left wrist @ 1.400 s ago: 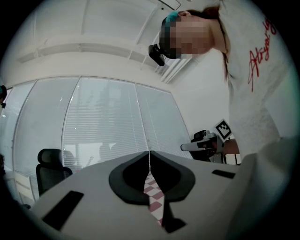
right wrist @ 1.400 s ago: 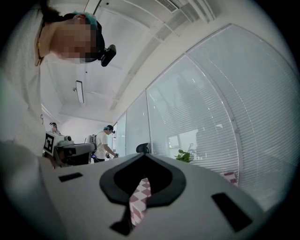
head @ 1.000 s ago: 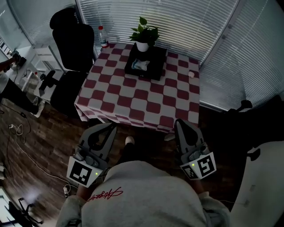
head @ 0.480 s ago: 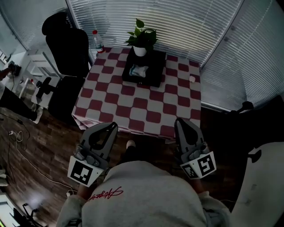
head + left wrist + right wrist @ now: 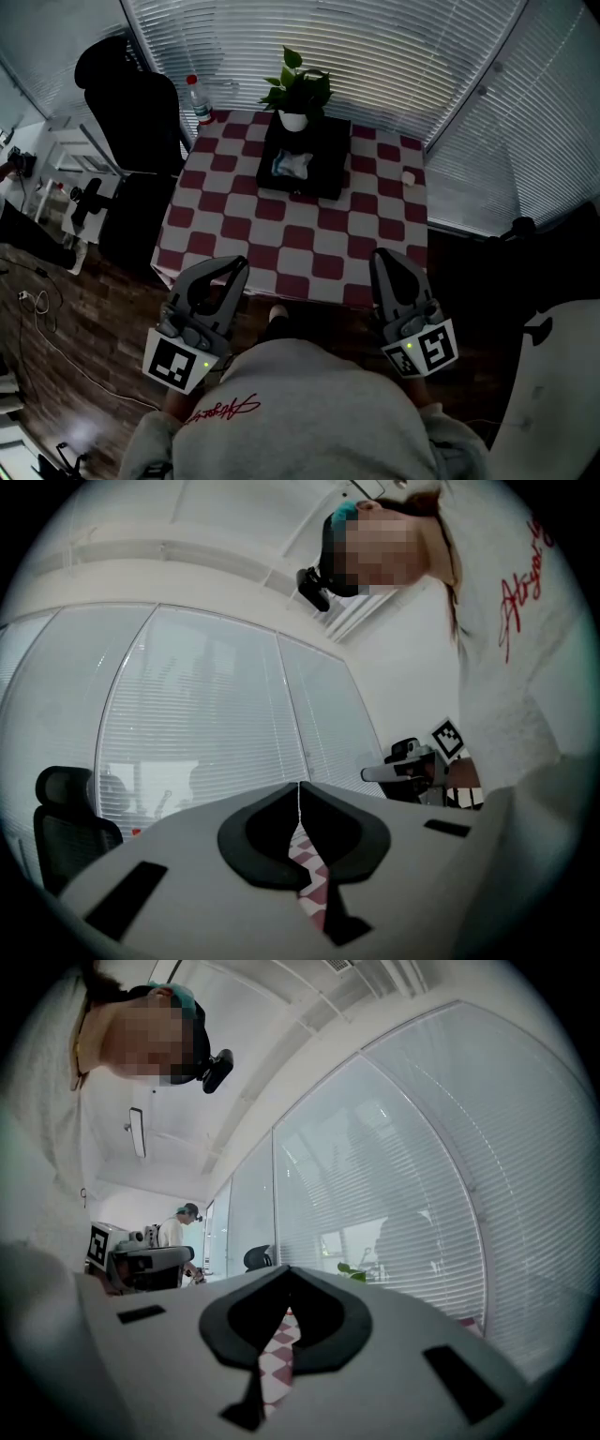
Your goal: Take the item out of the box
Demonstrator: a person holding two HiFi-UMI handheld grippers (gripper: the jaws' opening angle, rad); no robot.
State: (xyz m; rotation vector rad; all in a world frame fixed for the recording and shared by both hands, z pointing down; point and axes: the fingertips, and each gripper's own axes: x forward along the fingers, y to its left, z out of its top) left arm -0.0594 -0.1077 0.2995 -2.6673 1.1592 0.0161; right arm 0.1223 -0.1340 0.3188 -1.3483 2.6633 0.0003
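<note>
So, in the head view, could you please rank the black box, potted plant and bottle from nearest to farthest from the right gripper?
1. Black box, on the table, centre-back.
2. Potted plant, at the box's far edge.
3. Bottle, by far-left corner.

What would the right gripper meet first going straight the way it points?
Probably the checkered table at its near edge. Nothing shows between it and the right gripper, though depth is unclear.
</note>
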